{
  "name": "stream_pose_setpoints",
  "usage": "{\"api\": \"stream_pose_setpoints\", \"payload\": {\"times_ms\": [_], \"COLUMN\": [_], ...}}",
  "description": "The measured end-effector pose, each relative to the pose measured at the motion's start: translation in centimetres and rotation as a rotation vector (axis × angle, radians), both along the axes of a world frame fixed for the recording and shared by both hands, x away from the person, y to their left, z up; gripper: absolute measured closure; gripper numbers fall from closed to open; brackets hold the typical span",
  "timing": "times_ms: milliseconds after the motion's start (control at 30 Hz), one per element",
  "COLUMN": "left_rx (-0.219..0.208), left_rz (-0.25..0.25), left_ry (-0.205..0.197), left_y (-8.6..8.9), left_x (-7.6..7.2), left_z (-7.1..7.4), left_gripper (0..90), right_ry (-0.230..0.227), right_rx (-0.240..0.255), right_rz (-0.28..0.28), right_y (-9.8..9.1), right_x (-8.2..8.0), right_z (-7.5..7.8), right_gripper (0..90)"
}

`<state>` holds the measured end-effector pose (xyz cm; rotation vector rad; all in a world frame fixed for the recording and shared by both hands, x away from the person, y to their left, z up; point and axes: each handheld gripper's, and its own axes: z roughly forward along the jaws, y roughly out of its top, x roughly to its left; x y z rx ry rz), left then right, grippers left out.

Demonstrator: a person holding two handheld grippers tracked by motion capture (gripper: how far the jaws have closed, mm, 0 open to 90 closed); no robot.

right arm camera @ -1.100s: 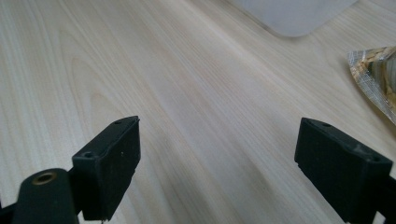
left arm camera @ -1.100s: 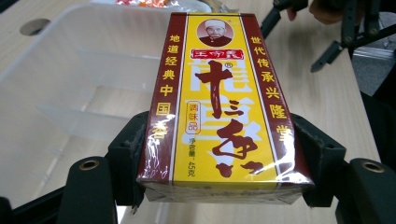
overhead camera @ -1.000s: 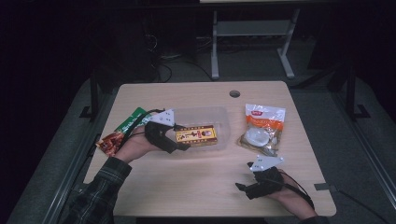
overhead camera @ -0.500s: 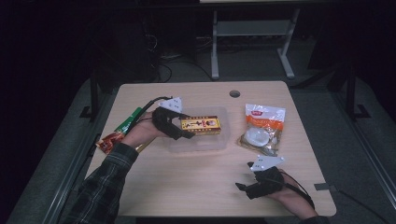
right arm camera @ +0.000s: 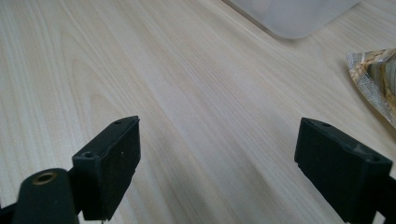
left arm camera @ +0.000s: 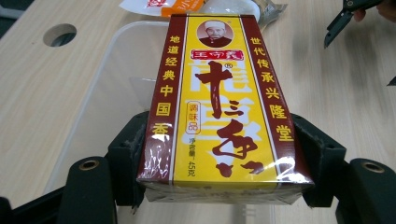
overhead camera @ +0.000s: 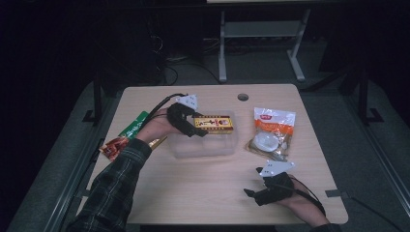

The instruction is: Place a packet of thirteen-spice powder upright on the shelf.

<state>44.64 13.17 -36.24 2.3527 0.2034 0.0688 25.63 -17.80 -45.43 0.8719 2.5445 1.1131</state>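
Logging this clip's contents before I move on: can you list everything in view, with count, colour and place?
Seasoning box: one, yellow and maroon, clamped in the left gripper above the container.
Plastic container: one, clear, table centre.
Snack bag: one, orange and white, right of the container.
Green packet: one, table's left side.
Red-brown packet: one, left edge.
Table: one, light wood.
Left gripper: black, gripping the box.
Right gripper: black, jaws apart, near the table's front right.

Left gripper (overhead camera: 196, 126) fingers clamped, forearm extended; right gripper (overhead camera: 251, 192) fingers spread.
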Motion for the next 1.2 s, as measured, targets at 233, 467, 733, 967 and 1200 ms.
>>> {"api": "stream_pose_setpoints", "payload": {"times_ms": [233, 467, 733, 967, 1200], "left_rx": [0.039, 0.044, 0.037, 0.018, -0.012], "left_rz": [0.004, 0.012, 0.001, 0.006, 0.016], "left_ry": [0.018, 0.026, 0.013, 0.003, 0.004], "left_y": [-0.6, -0.8, -1.2, -1.7, -1.9], "left_x": [0.6, 0.8, 0.9, 1.1, 1.4], "left_z": [-1.1, -1.4, -1.2, -0.5, 0.0], "left_gripper": [31.3, 31.2, 31.1, 31.0, 30.9], "right_ry": [-0.004, -0.001, -0.003, -0.002, -0.005], "right_rx": [-0.005, 0.000, -0.001, 0.000, 0.000], "right_rz": [0.013, 0.007, 0.010, 0.008, 0.011], "right_y": [0.0, 0.0, 0.1, 0.0, 0.0], "right_x": [0.0, 0.0, 0.0, 0.0, 0.0], "right_z": [0.0, 0.0, 0.0, -0.1, 0.0], "right_gripper": [13.9, 13.9, 13.9, 13.9, 13.9]}}
